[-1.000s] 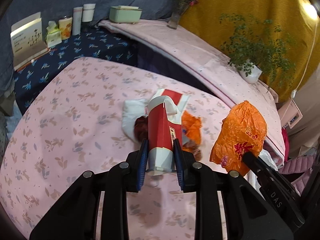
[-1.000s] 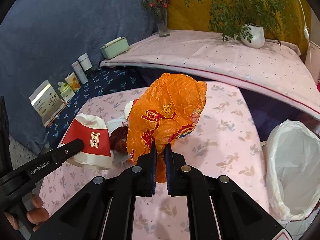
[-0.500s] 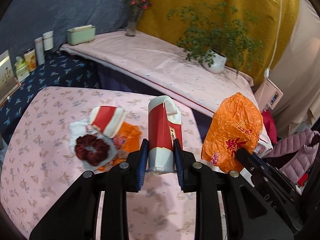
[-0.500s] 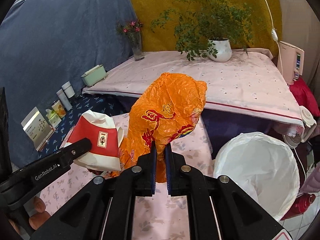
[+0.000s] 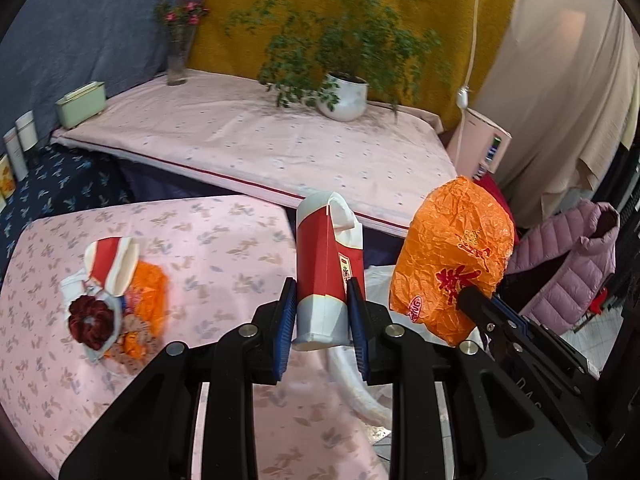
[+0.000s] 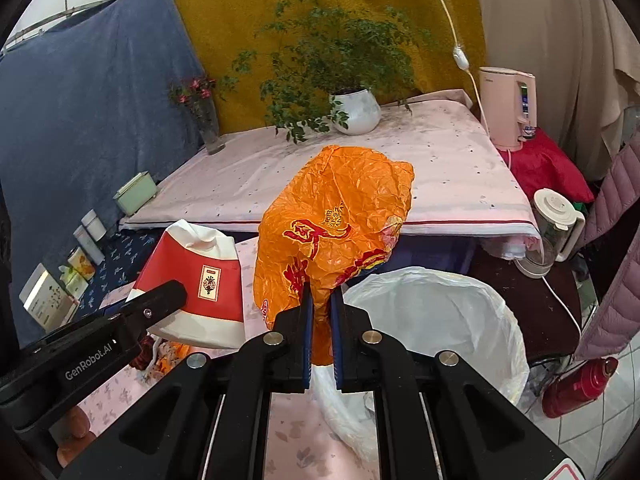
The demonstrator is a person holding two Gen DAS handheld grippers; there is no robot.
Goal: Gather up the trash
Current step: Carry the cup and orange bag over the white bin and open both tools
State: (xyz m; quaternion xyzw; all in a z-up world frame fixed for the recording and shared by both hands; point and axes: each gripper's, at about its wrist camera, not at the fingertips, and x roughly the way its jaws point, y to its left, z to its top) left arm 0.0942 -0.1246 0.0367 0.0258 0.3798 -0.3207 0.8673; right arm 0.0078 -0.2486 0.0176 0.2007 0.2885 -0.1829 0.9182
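My left gripper point(image 5: 322, 312) is shut on a red and white paper carton point(image 5: 326, 268), held upright above the edge of the pink floral table point(image 5: 208, 240). The carton also shows in the right wrist view point(image 6: 196, 284). My right gripper point(image 6: 320, 316) is shut on a crumpled orange plastic bag point(image 6: 340, 224), held in the air just left of the white-lined trash bin point(image 6: 440, 320). The orange bag also shows in the left wrist view point(image 5: 452, 256). More trash lies on the table at left: a second red and white carton point(image 5: 112, 264), a dark red scrunchie point(image 5: 90, 320) and orange wrappers point(image 5: 148, 296).
A raised pink-covered platform point(image 5: 256, 148) behind holds a potted plant point(image 5: 344, 92), a flower vase point(image 5: 178, 52) and a green box point(image 5: 80, 104). A pink appliance point(image 6: 508, 108), a blender jug point(image 6: 556, 224), a red flask point(image 6: 580, 384) and a pink jacket point(image 5: 560, 272) stand to the right.
Both grippers have swung to the right with their loads, away from the trash pile. The white-lined bin has come closer and more central in the right wrist view.
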